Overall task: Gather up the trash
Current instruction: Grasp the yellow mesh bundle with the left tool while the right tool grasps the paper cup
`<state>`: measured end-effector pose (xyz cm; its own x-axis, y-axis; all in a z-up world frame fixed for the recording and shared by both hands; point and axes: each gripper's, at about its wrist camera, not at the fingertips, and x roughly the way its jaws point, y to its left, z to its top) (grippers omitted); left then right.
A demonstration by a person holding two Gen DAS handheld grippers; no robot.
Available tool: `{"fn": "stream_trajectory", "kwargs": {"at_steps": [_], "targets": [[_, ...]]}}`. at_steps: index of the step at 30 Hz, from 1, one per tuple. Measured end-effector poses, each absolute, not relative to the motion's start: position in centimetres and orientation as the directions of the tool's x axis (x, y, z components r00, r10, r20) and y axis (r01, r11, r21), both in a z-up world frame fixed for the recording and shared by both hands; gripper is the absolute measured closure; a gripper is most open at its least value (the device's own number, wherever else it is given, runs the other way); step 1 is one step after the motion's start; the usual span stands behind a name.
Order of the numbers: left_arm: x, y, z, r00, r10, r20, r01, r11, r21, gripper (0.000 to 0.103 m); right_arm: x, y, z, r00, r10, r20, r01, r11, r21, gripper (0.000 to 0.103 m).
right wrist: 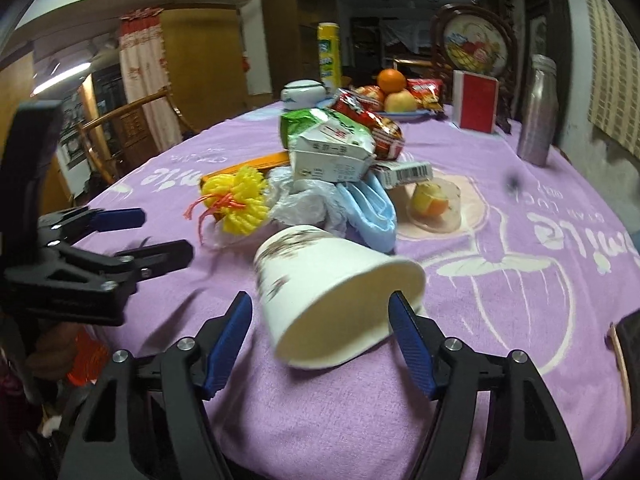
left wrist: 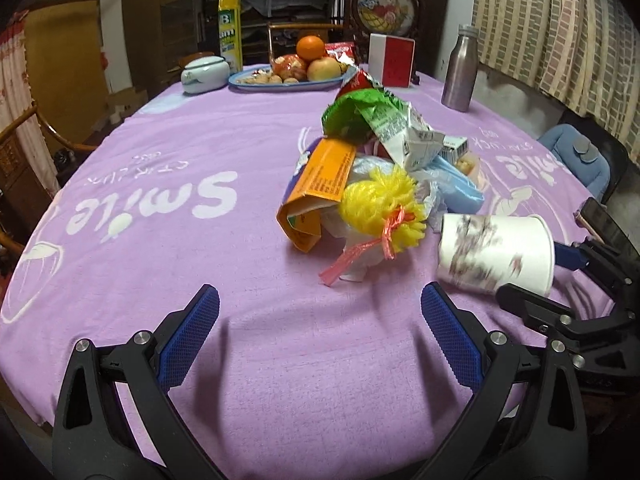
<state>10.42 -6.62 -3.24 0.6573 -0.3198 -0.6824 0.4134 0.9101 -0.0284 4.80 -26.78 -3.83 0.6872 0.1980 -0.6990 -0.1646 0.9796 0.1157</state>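
The left gripper (left wrist: 320, 312) hangs over bare purple cloth (left wrist: 160, 152) with its jaws spread wide and nothing between them. The trash pile (left wrist: 372, 172) lies at its 12 to 1 o'clock: an orange box (left wrist: 320, 184), a yellow mesh (left wrist: 380, 208) tied with a pink strip, a green wrapper (left wrist: 356, 112), a crumpled white carton (right wrist: 332, 152) and a blue mask (right wrist: 372, 208).

The right gripper (right wrist: 320, 320) is spread around a paper cup (right wrist: 332, 296) lying on its side, mouth toward the camera. The right finger (right wrist: 408, 336) sits at the cup's rim and may be touching it; motion blur makes that hard to settle. The left finger stands just clear of the cup wall. In the left wrist view the same cup (left wrist: 496, 252) shows at 3 o'clock, just beside the pile.

A clear cup (right wrist: 436, 204) with fruit scraps lies on its side at 1 o'clock of the right gripper. A fruit plate (left wrist: 288, 80), a red box (left wrist: 392, 60) and a steel bottle (left wrist: 460, 72) stand at the far edge, well apart from the pile.
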Motion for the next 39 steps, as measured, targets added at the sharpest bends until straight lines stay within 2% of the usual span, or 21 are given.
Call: {"fn": "stream_trajectory", "kwargs": {"at_steps": [1,2,4,6,11,17,25,32,33,37,39], "targets": [[10.7,-6.7,-3.4,0.652,-0.312,-0.69,0.413,0.91,-0.022,0.006,4.6,-26.9,-3.6,0.693,0.191,-0.695,-0.162,0.981,0.108,0.016],[10.7,-6.6,-3.5,0.651,-0.313,-0.692,0.413,0.91,-0.023,0.006,4.4,-27.2,-3.3,0.71,0.185,-0.68,-0.156,0.982,0.104,0.008],[10.8,-6.4,-3.5,0.648,-0.313,-0.695,0.417,0.909,-0.021,0.006,4.0,-28.1,-2.6,0.735,0.192,-0.65,-0.155,0.981,0.115,0.006],[10.9,-6.5,-3.6,0.645,-0.319,-0.695,0.425,0.905,-0.021,0.006,4.2,-29.2,-2.0,0.739,0.212,-0.64,-0.158,0.977,0.142,0.006],[10.8,-6.5,-3.9,0.63,-0.333,-0.702,0.442,0.896,-0.029,0.006,6.9,-28.9,-2.8,0.666,0.262,-0.698,-0.198,0.965,0.173,0.006],[10.7,-5.9,-4.0,0.626,-0.337,-0.703,0.446,0.895,-0.032,0.006,8.5,-26.9,-4.4,0.615,0.224,-0.756,-0.222,0.969,0.106,0.008],[11.2,-6.6,-4.2,0.61,-0.353,-0.71,0.461,0.886,-0.046,0.006,6.3,-28.0,-3.8,0.684,0.203,-0.701,-0.185,0.977,0.102,0.01],[12.5,-8.4,-3.0,0.572,-0.47,-0.672,0.506,0.847,-0.162,0.006,4.9,-31.7,-2.8,0.722,0.157,-0.673,-0.092,0.987,0.132,0.009],[12.7,-8.6,-2.9,0.569,-0.479,-0.668,0.509,0.844,-0.171,0.008,4.9,-32.0,-2.9,0.721,0.16,-0.675,-0.087,0.986,0.141,0.009],[14.4,-9.7,-3.3,0.535,-0.5,-0.681,0.512,0.833,-0.21,0.036,5.1,-32.2,-3.3,0.717,0.18,-0.674,-0.087,0.982,0.169,0.009],[15.2,-10.0,-3.3,0.54,-0.493,-0.682,0.501,0.84,-0.211,0.047,5.1,-31.9,-3.5,0.716,0.189,-0.672,-0.095,0.98,0.174,0.009]]}}
